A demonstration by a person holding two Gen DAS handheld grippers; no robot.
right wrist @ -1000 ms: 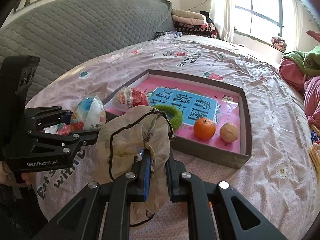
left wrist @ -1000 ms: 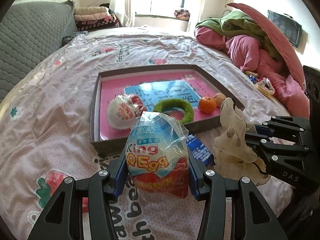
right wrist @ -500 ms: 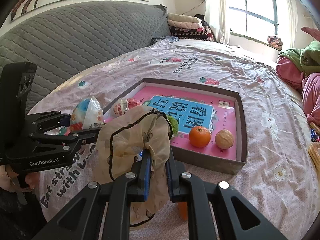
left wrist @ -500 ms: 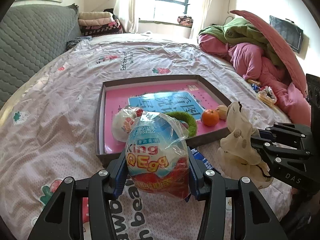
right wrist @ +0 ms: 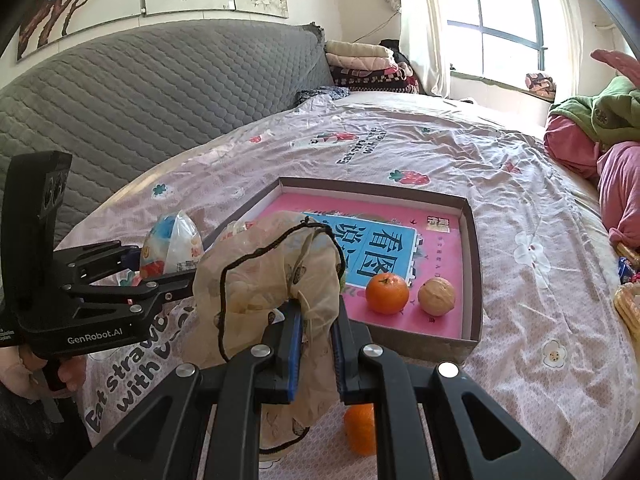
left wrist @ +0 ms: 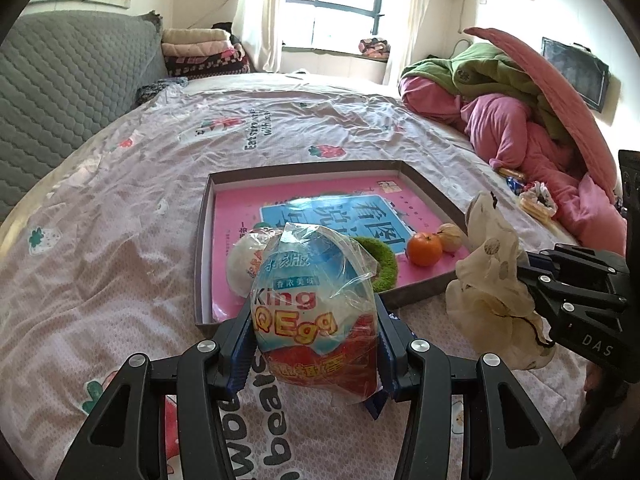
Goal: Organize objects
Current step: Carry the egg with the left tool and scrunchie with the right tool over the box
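Egg-shaped snack pkg (left wrist: 316, 312): "King" in red, "QEgg" in yellow/orange below; Chinese chars above and along the red bottom band, too crumpled to read for sure.

Tray (right wrist: 472, 248) liner, blue panel: big chars 看图说 legible in right wrist view; small print at pink corner label unreadable.

Left gripper (right wrist: 172, 276) body, white print: "GenRobot.AI". Right gripper (left wrist: 524, 280) body: "DAS".

Bedsheet (right wrist: 480, 152): dark lettering "Eat straw…" w/ "with…" under it near the front; same slogan repeated farther back, partly legible as "Eat stra… with". Left wrist view shows it upside down, cut off.
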